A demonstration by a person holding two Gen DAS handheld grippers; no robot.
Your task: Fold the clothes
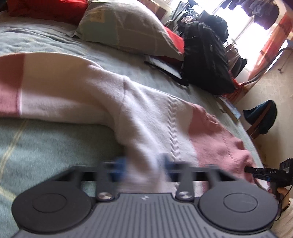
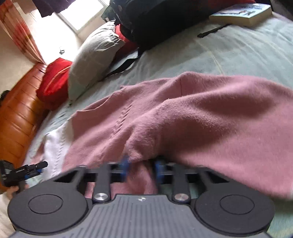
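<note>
A knitted sweater (image 1: 146, 109), white with pink bands, lies spread on a pale green bed cover (image 1: 45, 146). In the left wrist view my left gripper (image 1: 142, 164) is at its near white edge. Its blue pads (image 1: 119, 165) pinch a fold of white fabric between them. In the right wrist view the pink part of the sweater (image 2: 201, 119) bulges up over my right gripper (image 2: 141, 168), which is shut on a bunch of pink knit. Each gripper also shows in the other's view: the right gripper (image 1: 256, 170) at the pink hem, the left gripper (image 2: 36, 167) by the white edge.
A grey pillow (image 1: 124, 27), a red cushion (image 2: 55, 78) and a black bag (image 1: 205, 60) lie at the far side of the bed. A book (image 2: 241, 14) rests on the cover. A brown padded bed frame (image 2: 20, 109) runs along the edge; a stool with dark clothing (image 1: 261, 117) stands on the floor.
</note>
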